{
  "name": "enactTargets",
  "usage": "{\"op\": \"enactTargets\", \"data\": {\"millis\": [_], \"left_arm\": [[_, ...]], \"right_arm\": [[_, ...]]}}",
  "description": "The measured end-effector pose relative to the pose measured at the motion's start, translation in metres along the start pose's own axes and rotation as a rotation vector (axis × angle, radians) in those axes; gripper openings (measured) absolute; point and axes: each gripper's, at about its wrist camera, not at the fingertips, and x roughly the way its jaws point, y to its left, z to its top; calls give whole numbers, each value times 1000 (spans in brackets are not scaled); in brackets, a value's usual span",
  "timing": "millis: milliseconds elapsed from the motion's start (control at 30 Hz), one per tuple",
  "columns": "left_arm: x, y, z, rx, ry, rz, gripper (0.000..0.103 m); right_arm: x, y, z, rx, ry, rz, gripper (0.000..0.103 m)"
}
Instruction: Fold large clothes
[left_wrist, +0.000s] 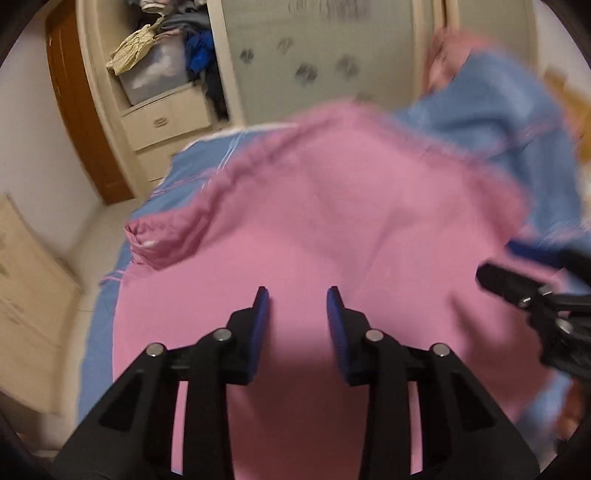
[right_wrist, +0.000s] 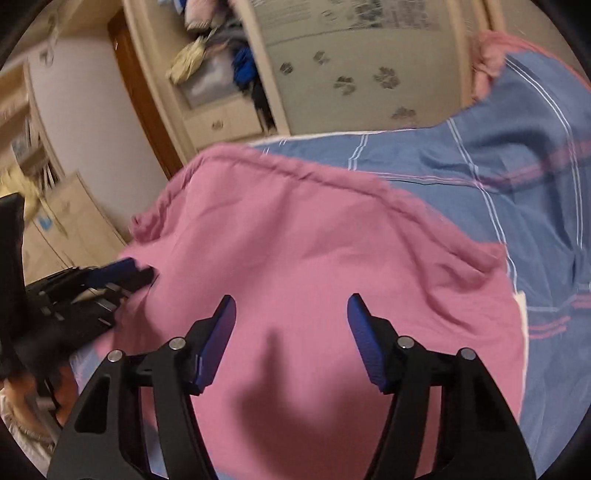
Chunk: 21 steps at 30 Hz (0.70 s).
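blue bedsheet (right_wrist: 480, 177) under pink garment (right_wrist: 295, 240); both tools agape, empty.

The garment (right_wrist: 314, 258) lies spread on the bed (right_wrist: 517, 192). Both grippers hang above the garment: the left gripper (left_wrist: 297, 299) over its near part, the right gripper (right_wrist: 291, 306) to its right. Beyond the garment's far edge stands the wardrobe (right_wrist: 351, 55); left of the garment stands a cabinet (right_wrist: 74, 221).
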Motion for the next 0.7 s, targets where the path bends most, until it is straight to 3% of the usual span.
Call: {"op": "enactTargets", "data": {"millis": [100,200,267,400,500,533,567,633,700], "left_arm": [[49,13,6,-28,99,58,34],[80,37,13,-80,170,49,35],[90,46,18,-98,195,22,34],[107,57,23,-94,164,128,35],[111,71,18,-156,164,79,35],[113,75,18,-174,161,71,35],[115,76,18,-183,158,66,35],[118,73,18,-187,151,67,36],[123,64,16,-160,146,108,36]], "right_arm": [[55,4,13,-90,56,-145,64],[97,-13,14,-180,91,-335,66],[113,-38,19,-136,117,-330,87],[104,-103,25,40,78,-372,87],[101,-171,13,210,100,-431,79],[101,-190,6,246,119,-509,79],[103,-208,-2,288,125,-518,85],[108,-233,-17,405,140,-400,88],[111,-226,-19,363,141,-430,88]]}}
